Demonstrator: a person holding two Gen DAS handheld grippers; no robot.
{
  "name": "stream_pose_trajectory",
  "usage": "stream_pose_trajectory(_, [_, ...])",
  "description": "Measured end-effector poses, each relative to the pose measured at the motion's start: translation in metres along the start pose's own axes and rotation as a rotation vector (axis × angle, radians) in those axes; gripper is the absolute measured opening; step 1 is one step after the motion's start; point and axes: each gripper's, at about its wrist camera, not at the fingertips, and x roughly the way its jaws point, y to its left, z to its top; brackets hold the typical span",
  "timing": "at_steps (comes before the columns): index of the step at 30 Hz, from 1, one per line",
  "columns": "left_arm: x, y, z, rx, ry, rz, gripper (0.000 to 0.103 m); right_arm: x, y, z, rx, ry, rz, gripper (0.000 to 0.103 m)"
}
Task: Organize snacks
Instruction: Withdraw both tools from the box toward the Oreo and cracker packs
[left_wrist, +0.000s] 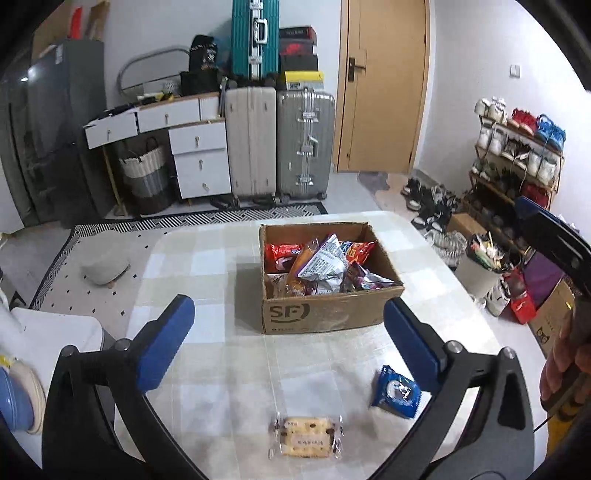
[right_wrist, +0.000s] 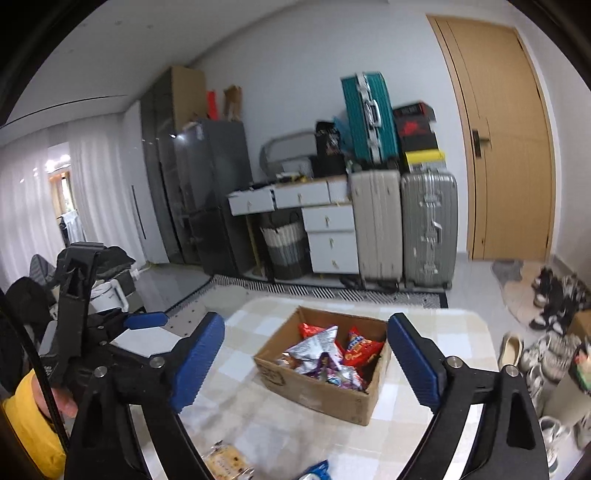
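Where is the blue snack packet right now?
In the left wrist view, the blue snack packet lies on the table, right of the biscuit pack, outside the cardboard box.

From my station I count one cardboard box (left_wrist: 325, 314) on one checked table (left_wrist: 221, 354), holding a heap of snack packets (left_wrist: 325, 266) too tangled for me to number. Loose on the table: one blue packet (left_wrist: 397, 391) and one clear-wrapped biscuit pack (left_wrist: 306, 437), two in all. Against the wall I tally three suitcases (left_wrist: 306, 144), one drawer unit (left_wrist: 195, 158), one woven basket (left_wrist: 144, 173) and one door (left_wrist: 384, 85).
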Motion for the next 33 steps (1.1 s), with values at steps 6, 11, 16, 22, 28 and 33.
stream_pose_trajectory(6, [-0.051, 0.002, -0.026, -0.023, -0.062, 0.032, 0.102, -0.062, 0.037, -0.021, -0.062, -0.088, 0.037, 0.098])
stream_pose_trajectory(11, [-0.092, 0.006, -0.058, -0.051, -0.104, 0.057, 0.102, -0.095, 0.054, -0.040, -0.066, -0.146, 0.034, 0.102])
stream_pose_trajectory(16, [-0.113, 0.008, -0.089, -0.061, -0.123, 0.082, 0.102, -0.116, 0.061, -0.063, -0.039, -0.167, 0.051, 0.102])
stream_pose_trajectory(22, [-0.105, 0.011, -0.107, -0.084, -0.083, 0.093, 0.102, -0.124, 0.072, -0.092, -0.057, -0.172, 0.063, 0.102])
stream_pose_trajectory(28, [-0.082, 0.011, -0.122, -0.087, -0.048, 0.096, 0.102, -0.112, 0.071, -0.119, -0.080, -0.123, 0.039, 0.102])
stream_pose_trajectory(33, [-0.045, 0.012, -0.131, -0.091, 0.008, 0.096, 0.102, -0.093, 0.063, -0.136, -0.079, -0.072, 0.003, 0.102])
